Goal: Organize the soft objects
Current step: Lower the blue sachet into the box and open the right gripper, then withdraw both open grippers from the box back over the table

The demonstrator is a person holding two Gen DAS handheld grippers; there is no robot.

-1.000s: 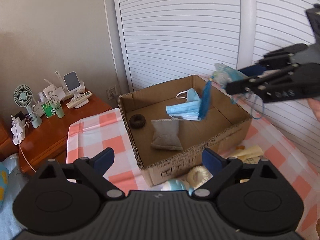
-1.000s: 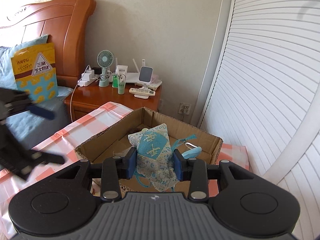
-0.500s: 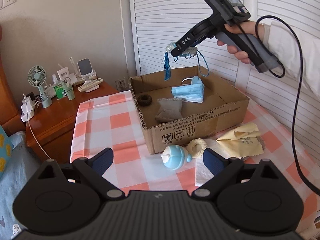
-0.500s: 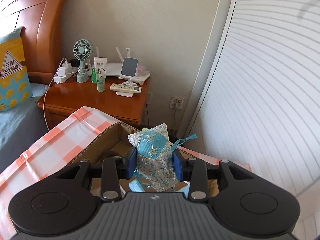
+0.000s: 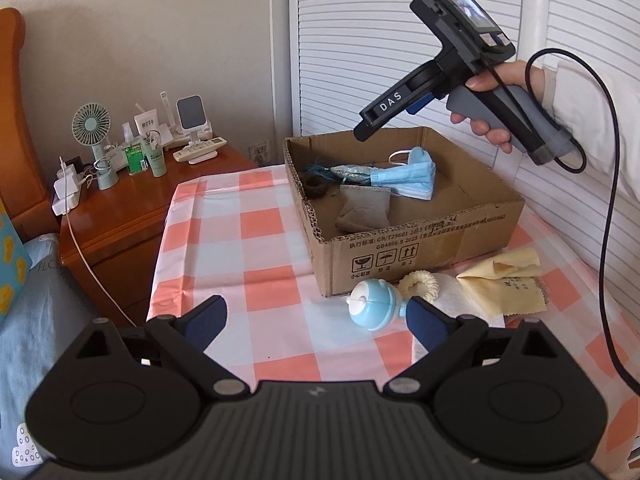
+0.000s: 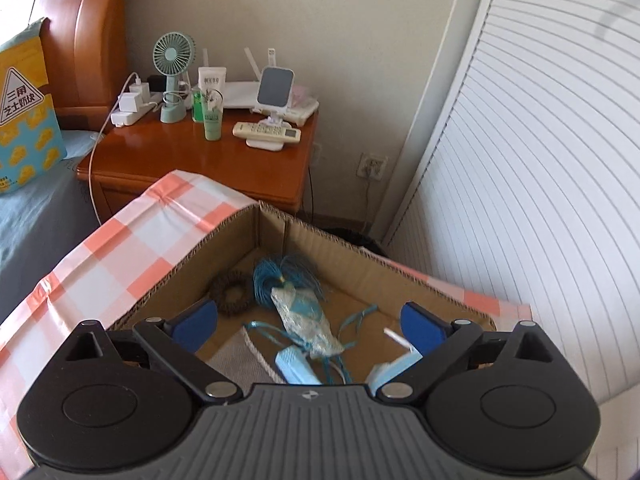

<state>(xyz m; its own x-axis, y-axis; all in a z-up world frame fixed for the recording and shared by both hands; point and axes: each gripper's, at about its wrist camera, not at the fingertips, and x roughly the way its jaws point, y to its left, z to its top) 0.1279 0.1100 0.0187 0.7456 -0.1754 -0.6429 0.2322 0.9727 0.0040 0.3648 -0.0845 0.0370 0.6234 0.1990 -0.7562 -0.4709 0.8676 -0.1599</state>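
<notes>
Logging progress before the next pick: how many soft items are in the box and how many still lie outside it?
In the cardboard box: 4 (sachet, face mask, dark hair tie, grey pouch)
Outside: 4 (blue ball, cream hair tie, yellow cloth, white cloth)
Total: 8

Black left gripper (image 5: 316,320) with blue pads, right gripper (image 6: 310,322) marked DAS, grey handle, black cable, white sleeve

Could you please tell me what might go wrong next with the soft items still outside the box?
The round light-blue toy lies by the cardboard box and might roll if the open left tool nudges it. The cream ring scrunchie rests on a white cloth, so grabbing one may drag both.
</notes>
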